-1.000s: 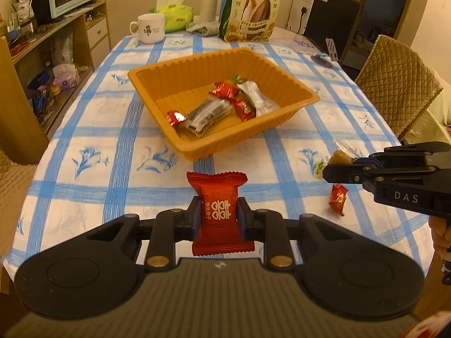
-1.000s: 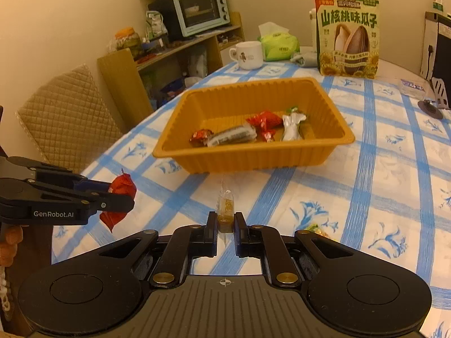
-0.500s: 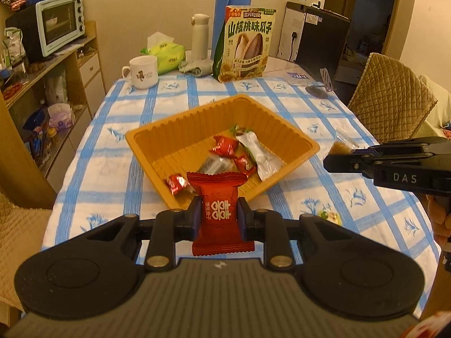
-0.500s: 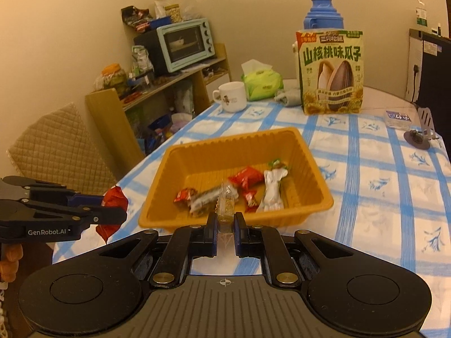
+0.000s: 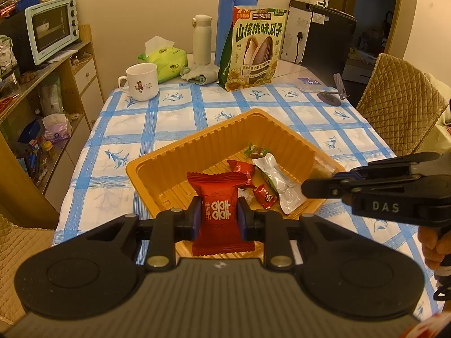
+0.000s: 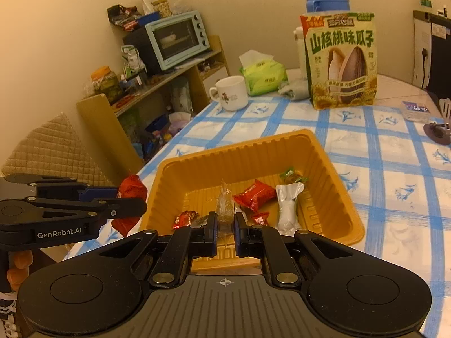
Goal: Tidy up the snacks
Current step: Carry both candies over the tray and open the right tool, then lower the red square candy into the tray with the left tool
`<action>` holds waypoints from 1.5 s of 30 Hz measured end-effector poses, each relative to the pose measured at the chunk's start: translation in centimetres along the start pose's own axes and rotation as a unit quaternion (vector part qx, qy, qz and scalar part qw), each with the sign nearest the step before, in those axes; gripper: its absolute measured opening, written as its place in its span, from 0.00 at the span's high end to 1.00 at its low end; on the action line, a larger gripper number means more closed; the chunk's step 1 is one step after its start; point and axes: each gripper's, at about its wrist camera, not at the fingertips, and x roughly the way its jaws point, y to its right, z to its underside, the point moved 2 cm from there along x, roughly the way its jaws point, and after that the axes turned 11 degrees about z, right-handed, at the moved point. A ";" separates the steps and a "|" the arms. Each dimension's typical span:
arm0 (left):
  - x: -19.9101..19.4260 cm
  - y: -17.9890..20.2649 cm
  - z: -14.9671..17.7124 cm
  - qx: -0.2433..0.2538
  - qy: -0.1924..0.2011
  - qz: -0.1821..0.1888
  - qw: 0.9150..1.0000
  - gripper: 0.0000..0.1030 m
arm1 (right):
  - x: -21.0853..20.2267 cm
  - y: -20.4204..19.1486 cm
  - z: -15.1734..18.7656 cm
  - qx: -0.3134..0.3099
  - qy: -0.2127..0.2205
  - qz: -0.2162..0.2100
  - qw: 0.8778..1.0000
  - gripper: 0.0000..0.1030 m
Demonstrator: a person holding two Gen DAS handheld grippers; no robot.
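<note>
My left gripper [image 5: 219,214] is shut on a red candy packet [image 5: 218,197] with white characters, held over the near edge of the orange tray [image 5: 174,155]. My right gripper [image 6: 225,225] is shut on a small clear-wrapped brown candy [image 6: 224,205] above the tray's [image 6: 332,174] near side. In the tray lie red candies [image 6: 255,197], a silver pouch [image 6: 287,208] and a green-tipped sweet [image 6: 290,176]. The right gripper [image 5: 313,188] shows at the right of the left wrist view. At the left of the right wrist view the left gripper [image 6: 132,208] holds its red packet [image 6: 131,190].
A seed bag [image 5: 255,48], blue thermos [image 5: 238,14], white bottle [image 5: 202,38], mug [image 5: 141,81] and tissue pack [image 5: 166,60] stand at the table's far end. A phone stand [image 5: 334,93] is far right. Padded chairs [image 5: 394,107] flank the table; a shelf with an oven [image 5: 50,28] is left.
Both grippers have risen and moved forward from the table's near part to above the tray, each still holding its candy. The tray now sits just beyond the fingertips.
</note>
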 end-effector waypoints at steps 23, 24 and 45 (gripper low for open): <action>2.5 -2.2 0.8 -0.029 -0.027 0.024 0.999 0.77 | 6.5 -0.9 0.5 -0.030 -0.071 0.020 0.997 0.88; 2.5 -2.3 0.8 -0.030 -0.028 0.025 0.999 0.77 | 6.6 -1.0 0.4 -0.033 -0.071 0.023 0.997 0.88; 5.1 -3.8 -1.3 -0.022 -0.032 0.020 0.999 0.77 | 6.4 1.9 -2.7 0.029 -0.028 0.065 0.997 0.50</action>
